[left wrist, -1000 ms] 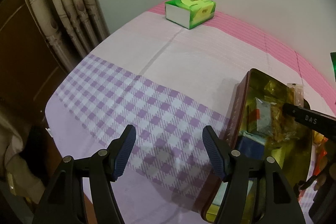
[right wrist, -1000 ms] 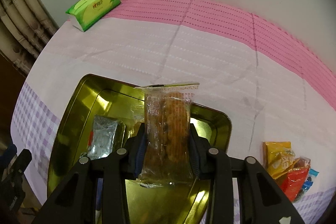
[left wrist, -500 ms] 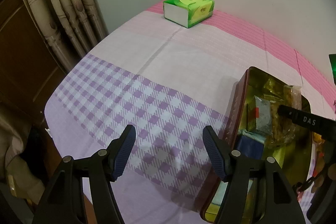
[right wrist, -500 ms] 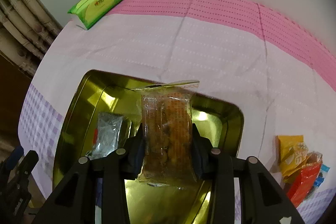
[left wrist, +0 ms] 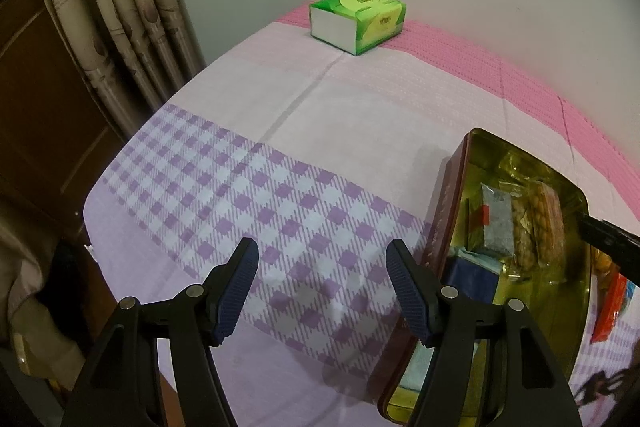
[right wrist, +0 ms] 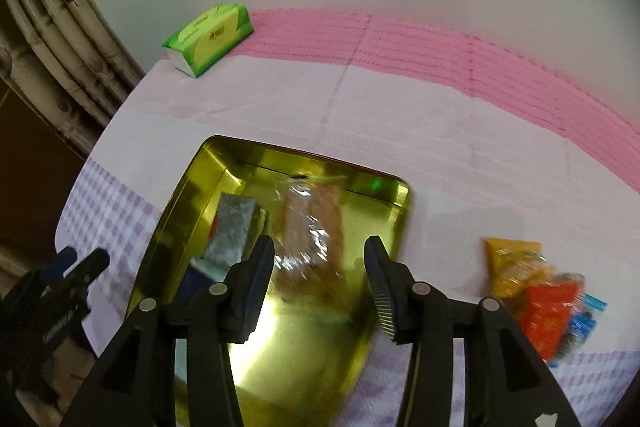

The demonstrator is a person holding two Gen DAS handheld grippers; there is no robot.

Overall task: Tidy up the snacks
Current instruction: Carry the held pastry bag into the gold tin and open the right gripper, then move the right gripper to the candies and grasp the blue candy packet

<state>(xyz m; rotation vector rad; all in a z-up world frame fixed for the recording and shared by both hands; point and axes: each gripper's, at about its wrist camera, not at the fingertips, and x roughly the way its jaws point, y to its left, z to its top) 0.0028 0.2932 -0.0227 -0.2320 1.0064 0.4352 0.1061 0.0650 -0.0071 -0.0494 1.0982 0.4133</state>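
Observation:
A gold tin (right wrist: pixel 384 227) (left wrist: pixel 452 187) stands open on the cloth. In it lie a clear packet of brown snacks (right wrist: pixel 312 227) (left wrist: pixel 540 223), a silver packet (right wrist: pixel 232 227) (left wrist: pixel 496 223) and a blue one (left wrist: pixel 468 271). My right gripper (right wrist: pixel 320 269) hovers above the tin with its jaws opening, and the clear packet rests below them, free of the pads. My left gripper (left wrist: pixel 322 277) stands open over the purple checks just left of the tin, holding nothing. A pile of yellow, orange and blue snack packets (right wrist: pixel 536 287) lies right of the tin.
A green tissue box (left wrist: pixel 358 21) (right wrist: pixel 208 37) sits at the far edge by the wall. Curtains (left wrist: pixel 120 7) hang on the left, past the table's edge. Pale cloth stretches between the tin and the tissue box.
The right gripper let go of the clear snack packet, which now lies in the tin, and it rose and drew back. The left gripper stayed where it was.

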